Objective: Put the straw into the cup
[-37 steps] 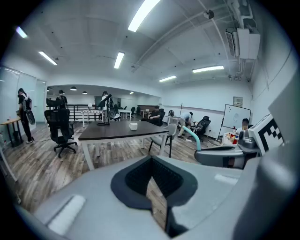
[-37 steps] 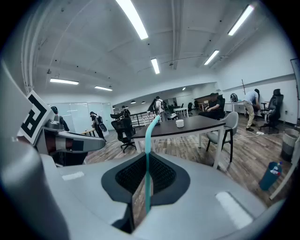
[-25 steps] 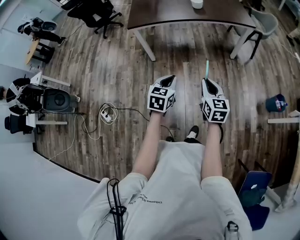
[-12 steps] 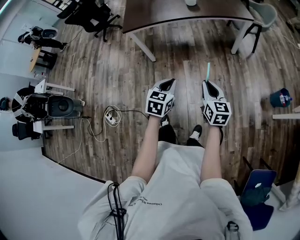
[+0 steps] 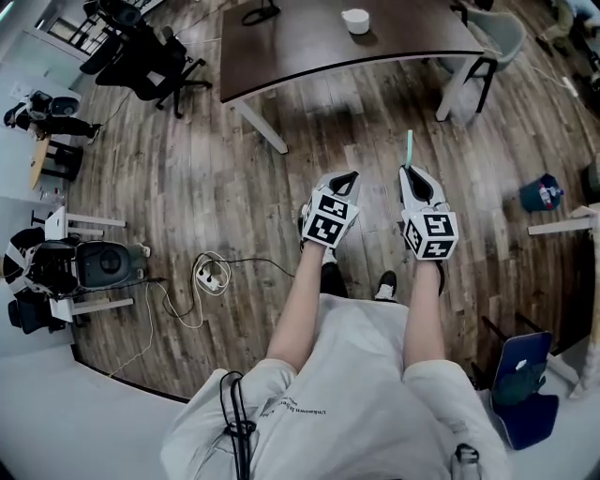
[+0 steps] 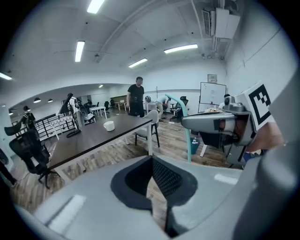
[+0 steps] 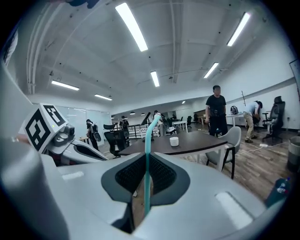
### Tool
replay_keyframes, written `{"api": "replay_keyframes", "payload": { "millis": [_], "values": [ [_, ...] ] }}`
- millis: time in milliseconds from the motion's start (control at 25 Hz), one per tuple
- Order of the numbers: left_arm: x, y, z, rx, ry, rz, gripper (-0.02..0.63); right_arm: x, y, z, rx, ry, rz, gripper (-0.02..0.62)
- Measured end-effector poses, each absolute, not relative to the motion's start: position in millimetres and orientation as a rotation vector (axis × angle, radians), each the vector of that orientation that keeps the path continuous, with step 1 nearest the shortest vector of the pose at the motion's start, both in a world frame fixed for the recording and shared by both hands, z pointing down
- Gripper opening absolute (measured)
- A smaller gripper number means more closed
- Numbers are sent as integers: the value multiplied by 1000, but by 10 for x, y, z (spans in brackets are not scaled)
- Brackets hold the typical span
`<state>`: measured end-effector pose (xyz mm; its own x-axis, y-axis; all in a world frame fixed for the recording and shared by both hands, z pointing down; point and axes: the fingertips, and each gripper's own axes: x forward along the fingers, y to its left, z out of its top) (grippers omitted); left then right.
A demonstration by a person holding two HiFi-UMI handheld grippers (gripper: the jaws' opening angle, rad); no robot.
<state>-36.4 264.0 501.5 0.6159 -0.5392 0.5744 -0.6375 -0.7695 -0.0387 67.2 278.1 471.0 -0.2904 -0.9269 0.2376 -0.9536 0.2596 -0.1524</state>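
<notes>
A white cup (image 5: 355, 20) stands on the dark brown table (image 5: 309, 42) at the top of the head view, well ahead of both grippers. My right gripper (image 5: 410, 174) is shut on a teal straw (image 5: 409, 145) that sticks up and forward from its jaws, over the wooden floor. In the right gripper view the straw (image 7: 146, 159) rises between the pads, its bent tip near the distant cup (image 7: 174, 141). My left gripper (image 5: 344, 178) is beside it, shut and holding nothing. The left gripper view shows the cup (image 6: 108, 125) and the straw (image 6: 188, 136).
A grey chair (image 5: 497, 36) stands at the table's right end and black office chairs (image 5: 141, 56) at its left. A cable with a power strip (image 5: 211, 275) lies on the floor to the left. A blue bin (image 5: 542, 194) sits at the right. A person (image 7: 216, 115) stands beyond the table.
The head view now takes in more of the table, and the cup sits lower in the picture. Both grippers keep their pose, and the straw stays in the right one.
</notes>
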Motion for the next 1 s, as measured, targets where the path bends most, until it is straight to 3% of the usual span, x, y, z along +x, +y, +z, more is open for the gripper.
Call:
{"api": "replay_keyframes", "payload": {
  "millis": [160,400,680,1000],
  "values": [
    [-599,2131,4956,2657,-995,798,2,565,2419,4791,1818,-2340,392,43],
    [-1073,1508,4927,2737,-996,944,2,414,1773,4764,1906,-2271,418,44],
    [-1599,947,4843,2698,-1022,767,2,202,1414,4753,2004,-2238,505,46],
    [-1672,699,4968,2631,-978,675,2,248,1337,4935,2034,-2186,599,46]
  ]
}}
